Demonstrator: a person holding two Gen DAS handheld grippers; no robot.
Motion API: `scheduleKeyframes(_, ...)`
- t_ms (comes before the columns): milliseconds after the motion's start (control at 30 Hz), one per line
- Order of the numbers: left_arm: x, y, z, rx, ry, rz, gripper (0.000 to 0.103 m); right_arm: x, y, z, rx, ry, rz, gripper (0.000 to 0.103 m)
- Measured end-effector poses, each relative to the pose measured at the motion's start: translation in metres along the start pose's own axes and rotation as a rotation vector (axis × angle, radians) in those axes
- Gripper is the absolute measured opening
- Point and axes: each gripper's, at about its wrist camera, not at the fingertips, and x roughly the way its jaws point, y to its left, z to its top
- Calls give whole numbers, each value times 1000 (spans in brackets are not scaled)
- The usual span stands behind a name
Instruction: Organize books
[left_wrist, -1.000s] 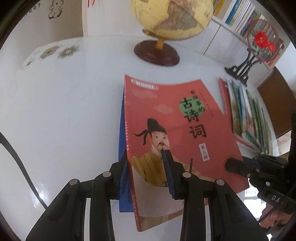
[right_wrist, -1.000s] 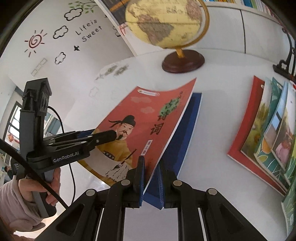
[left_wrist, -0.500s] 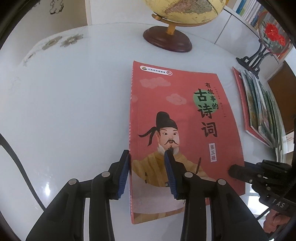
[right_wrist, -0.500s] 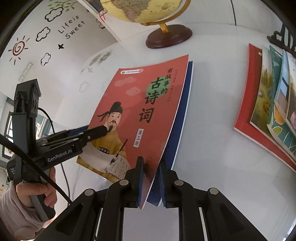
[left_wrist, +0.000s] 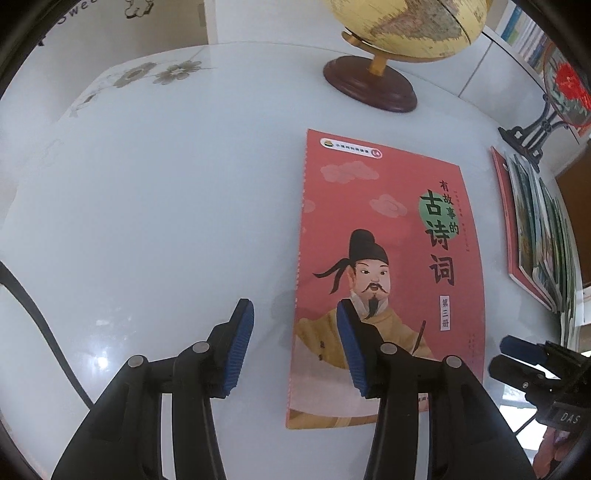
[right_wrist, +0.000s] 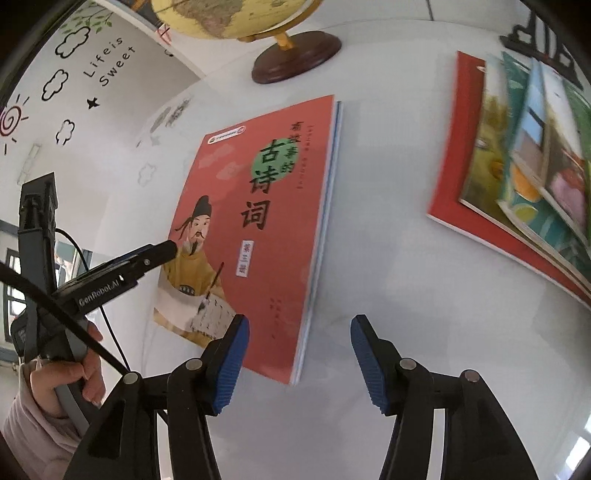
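A red book with a poet on its cover (left_wrist: 388, 266) lies flat on the white table, on top of a blue book whose edge shows in the right wrist view (right_wrist: 334, 155). The red book also shows there (right_wrist: 258, 221). My left gripper (left_wrist: 293, 345) is open over the red book's near left edge, holding nothing. My right gripper (right_wrist: 299, 354) is open at the book's near right corner, holding nothing. A fanned pile of picture books (right_wrist: 524, 177) lies to the right, also in the left wrist view (left_wrist: 535, 236).
A globe on a dark wooden base (left_wrist: 373, 85) stands behind the books. A round fan on a black stand (left_wrist: 539, 125) is at the back right. A shelf of books (left_wrist: 528, 40) is behind. White table (left_wrist: 166, 206) extends left.
Both grippers have opened and let go of the red book. It now lies flat on the blue book. Both grippers have pulled back slightly.
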Motion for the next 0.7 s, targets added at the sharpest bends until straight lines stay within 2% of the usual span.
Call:
scheduleKeyframes(133,-11,3,3,-33,-12,6,46,-19,-11,-9,13,-31,-27,56)
scheduleKeyframes(233,-24,-1,4,-39,-51,9,46,-41,-16,-11,-14,-78,-56,55)
scheduleKeyframes(367,-43,-18,7,-10,-92,10,46,-75,-22,-12,-94,-155,-160,55)
scheduleKeyframes(467,-57,-41,11,34,-129,-11,48,-108,-30,-16,-169,-256,-268,55)
scheduleKeyframes(500,-61,-55,14,59,-144,-27,52,-125,-34,-20,-194,-313,-305,55)
scheduleKeyframes(567,-65,-78,18,95,-169,-55,63,-145,-46,-25,-201,-392,-319,56)
scheduleKeyframes(600,-67,-94,20,118,-191,-74,68,-158,-57,-30,-184,-439,-291,60)
scheduleKeyframes(633,-69,-111,21,139,-210,-97,70,-164,-65,-34,-161,-463,-272,64)
scheduleKeyframes(667,-69,-128,22,159,-217,-123,70,-169,-77,-39,-116,-492,-254,74)
scheduleKeyframes(700,-68,-143,23,176,-214,-143,70,-177,-96,-47,-43,-530,-233,77)
